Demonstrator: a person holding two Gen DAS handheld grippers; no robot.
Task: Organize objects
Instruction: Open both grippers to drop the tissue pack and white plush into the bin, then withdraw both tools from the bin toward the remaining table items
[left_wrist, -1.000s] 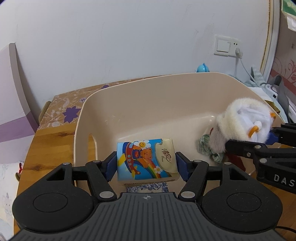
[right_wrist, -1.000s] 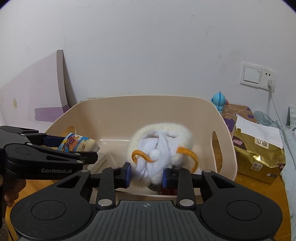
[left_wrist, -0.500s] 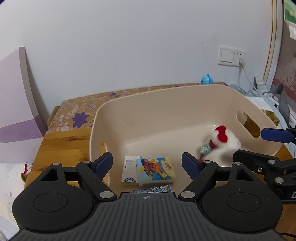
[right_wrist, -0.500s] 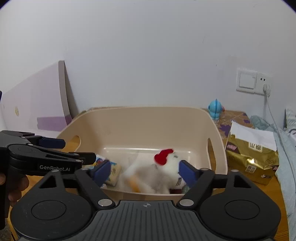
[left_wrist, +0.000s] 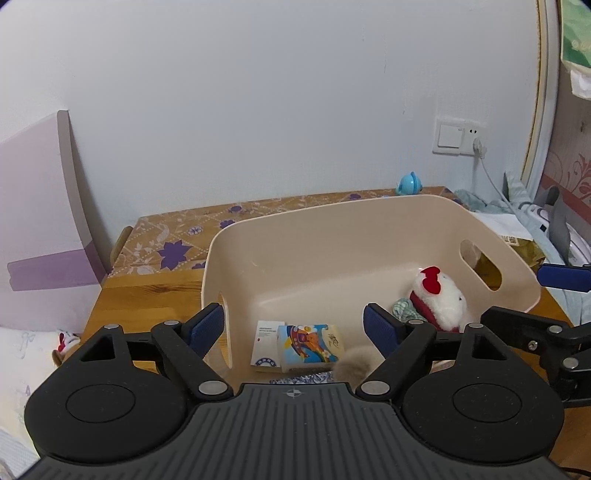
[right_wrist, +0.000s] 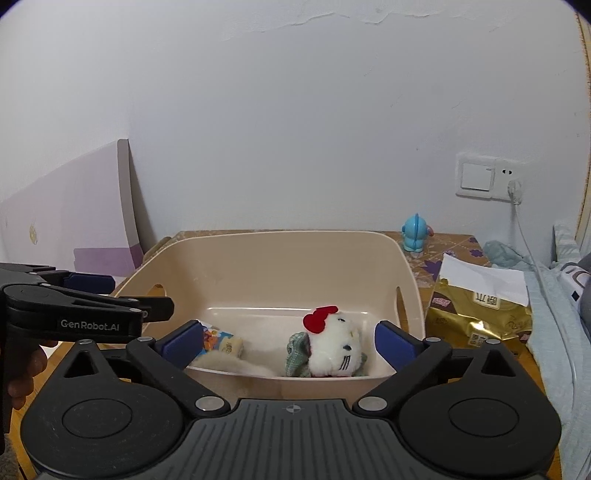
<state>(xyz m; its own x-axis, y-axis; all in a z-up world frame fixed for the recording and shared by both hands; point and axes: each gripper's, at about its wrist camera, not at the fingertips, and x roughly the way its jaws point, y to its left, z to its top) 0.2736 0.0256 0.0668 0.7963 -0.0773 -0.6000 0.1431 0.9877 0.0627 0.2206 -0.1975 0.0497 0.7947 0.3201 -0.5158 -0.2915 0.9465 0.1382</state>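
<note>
A beige plastic bin (left_wrist: 332, 229) (right_wrist: 280, 258) stands on the wooden table. Inside lie a colourful cartoon tissue pack (left_wrist: 312, 341) (right_wrist: 218, 341), a small white card box (left_wrist: 266, 345) beside it, and a white plush cat with a red bow (left_wrist: 441, 299) (right_wrist: 334, 347) on a green checked cloth (right_wrist: 297, 350). A beige furry piece (left_wrist: 352, 365) (right_wrist: 229, 363) lies at the bin's near wall. My left gripper (left_wrist: 295, 325) is open and empty above the bin's near edge. My right gripper (right_wrist: 288, 339) is open and empty, above the plush.
A gold tissue bag (right_wrist: 480, 310) lies right of the bin. A small blue toy figure (right_wrist: 415, 234) (left_wrist: 408, 183) stands on the patterned cloth behind. A lilac board (left_wrist: 40, 206) leans on the wall at left. Bedding (right_wrist: 561, 325) lies at the right.
Both grippers opened and let go: the tissue pack and the plush now lie in the bin. Both grippers have pulled up and back from the bin.
</note>
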